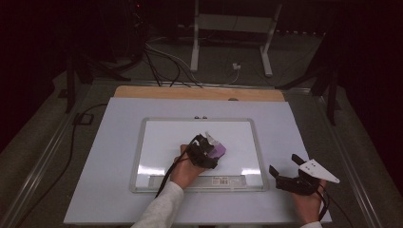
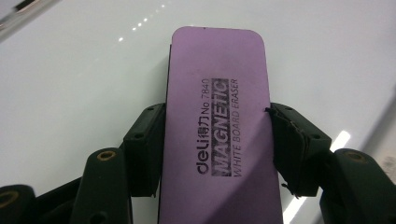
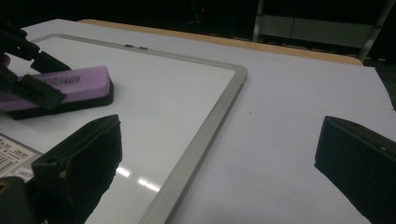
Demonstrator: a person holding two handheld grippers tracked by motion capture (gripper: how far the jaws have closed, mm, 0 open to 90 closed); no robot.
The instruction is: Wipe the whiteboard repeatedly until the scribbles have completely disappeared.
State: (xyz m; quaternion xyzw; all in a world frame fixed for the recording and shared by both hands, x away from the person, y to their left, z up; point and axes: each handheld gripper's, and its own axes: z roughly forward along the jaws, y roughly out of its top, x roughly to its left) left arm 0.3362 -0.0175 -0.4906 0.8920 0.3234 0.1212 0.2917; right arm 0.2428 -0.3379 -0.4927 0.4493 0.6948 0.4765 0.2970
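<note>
A purple magnetic whiteboard eraser (image 2: pixel 217 126) lies flat on the whiteboard (image 1: pixel 161 137), near its middle. My left gripper (image 1: pixel 213 151) is shut on the eraser (image 1: pixel 219 150), one black pad pressed on each long side. The right gripper view shows the same eraser (image 3: pixel 65 86) at the left, clamped between the left gripper's fingers (image 3: pixel 39 91). My right gripper (image 1: pixel 283 171) rests open on the white tabletop to the right of the board, its jaws wide apart with nothing between them (image 3: pixel 219 158).
The whiteboard has a grey metal frame (image 3: pixel 210 126) and a label strip along its near edge (image 1: pixel 223 180). It lies on a white tabletop (image 1: pixel 294 123) backed by a wooden board edge (image 1: pixel 199 93). Cables and stand legs cover the dark floor beyond.
</note>
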